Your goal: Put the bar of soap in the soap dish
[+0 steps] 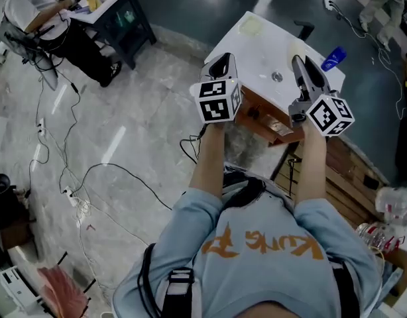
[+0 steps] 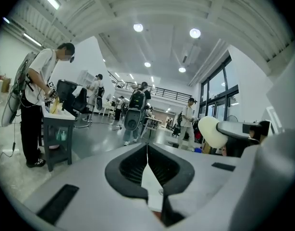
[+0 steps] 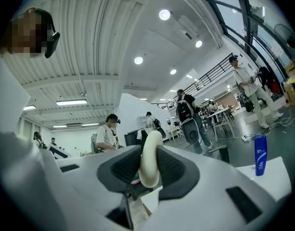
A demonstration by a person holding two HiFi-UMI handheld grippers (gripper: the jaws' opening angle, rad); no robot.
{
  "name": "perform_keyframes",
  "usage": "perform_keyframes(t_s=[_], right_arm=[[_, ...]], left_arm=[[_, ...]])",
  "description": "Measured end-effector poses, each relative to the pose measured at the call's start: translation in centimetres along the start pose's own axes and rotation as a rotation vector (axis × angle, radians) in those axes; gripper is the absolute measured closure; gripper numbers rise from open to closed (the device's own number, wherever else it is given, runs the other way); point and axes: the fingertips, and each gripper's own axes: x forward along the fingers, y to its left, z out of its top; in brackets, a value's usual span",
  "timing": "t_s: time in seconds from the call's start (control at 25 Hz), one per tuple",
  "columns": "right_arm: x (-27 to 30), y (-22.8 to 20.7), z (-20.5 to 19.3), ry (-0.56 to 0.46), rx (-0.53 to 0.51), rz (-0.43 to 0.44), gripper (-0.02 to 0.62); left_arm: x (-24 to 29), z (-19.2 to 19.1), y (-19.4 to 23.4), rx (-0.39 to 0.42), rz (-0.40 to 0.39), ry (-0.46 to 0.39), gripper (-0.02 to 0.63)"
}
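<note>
Soap (image 3: 150,165) edge-on in right gripper (image 3: 148,150), long axis seemingly upright

Light source: ceiling lamps (image 2: 195,33), round and strip, bright and even.
Head view: dim, bluish; pale glare streaks on floor (image 1: 114,144).
Gripper views: fisheye bending, black corners, foreground soft.

Landmark: white table (image 1: 256,55). Blue bottle (image 1: 333,58) on its far right corner. Small metal fitting (image 1: 276,77) set in tabletop, near middle. Wooden frame (image 1: 273,124) under its near edge. Dark cart (image 1: 120,18) well left of table; person (image 1: 34,8) bent over it. I note cables (image 1: 71,191) trailing across floor (image 1: 144,111) left of table. Reddish item (image 1: 61,290), unidentified, farther left, toward me.
</note>
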Motion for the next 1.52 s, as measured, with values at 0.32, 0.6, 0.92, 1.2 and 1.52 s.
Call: perform_keyframes(t_s=[0.32,0.6,0.92,1.2,1.52], right_arm=[[9.6,-2.5,0.3,0.040,-0.029,-0.046,0.472],[16.2,-5.4,-1.9,0.094,-0.021,-0.100,0.474],[21.2,-10.3,-4.9,0.152,0.044,-0.177,0.476],[23.5,-12.1,-7.0,0.189,0.084,-0.176,0.477],[25.0,-15.8,-8.2,0.209,0.138,-0.133,0.477]], left_arm=[[8.0,2.1,5.3,-0.052,-0.032,-0.013,0.581],[15.3,1.2,8.5,-0.071,-0.087,0.051,0.581],[22.7,-1.6,10.2,-0.073,-0.143,0.171,0.581],[26.3,-4.1,9.7,-0.074,-0.166,0.249,0.581],[28.8,-5.5,8.1,-0.067,-0.125,0.280,0.581]])
